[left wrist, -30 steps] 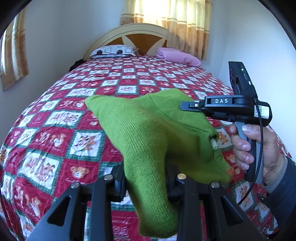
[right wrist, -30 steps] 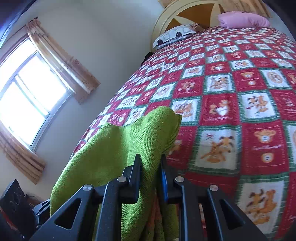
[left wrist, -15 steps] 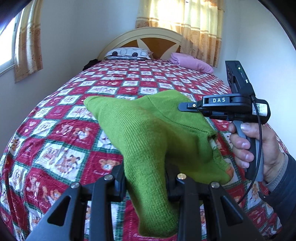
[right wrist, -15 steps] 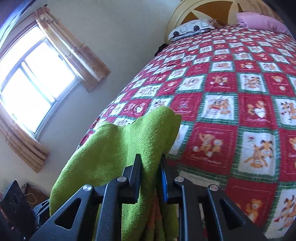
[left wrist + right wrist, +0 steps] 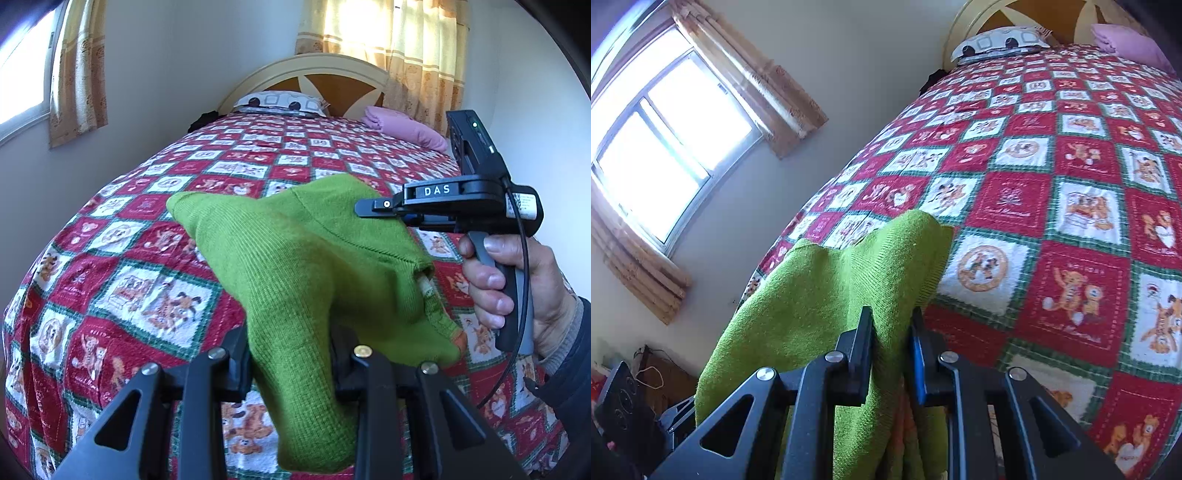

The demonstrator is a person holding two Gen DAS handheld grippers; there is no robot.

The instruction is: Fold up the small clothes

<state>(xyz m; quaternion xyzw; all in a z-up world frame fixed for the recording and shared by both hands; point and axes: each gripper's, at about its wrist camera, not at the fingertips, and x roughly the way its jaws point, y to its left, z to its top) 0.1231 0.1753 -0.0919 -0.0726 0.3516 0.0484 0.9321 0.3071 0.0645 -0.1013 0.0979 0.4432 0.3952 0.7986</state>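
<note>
A small green knit garment (image 5: 295, 266) hangs in the air above the bed, held by both grippers. My left gripper (image 5: 291, 354) is shut on its lower part, and the cloth drapes over and between the fingers. My right gripper (image 5: 892, 332) is shut on another edge of the same green garment (image 5: 827, 306). The right gripper (image 5: 373, 210) also shows in the left wrist view, held by a hand at the right, its tip against the cloth.
The bed has a red, white and green patchwork quilt (image 5: 155, 229) with cartoon animals. A patterned pillow (image 5: 280, 101) and a pink pillow (image 5: 406, 129) lie by the headboard (image 5: 325, 77). A curtained window (image 5: 661, 147) is on the left wall.
Both grippers have lifted and pulled back from the bed with the garment still held. The bed looks lower and farther; the garment's shape is nearly the same.
</note>
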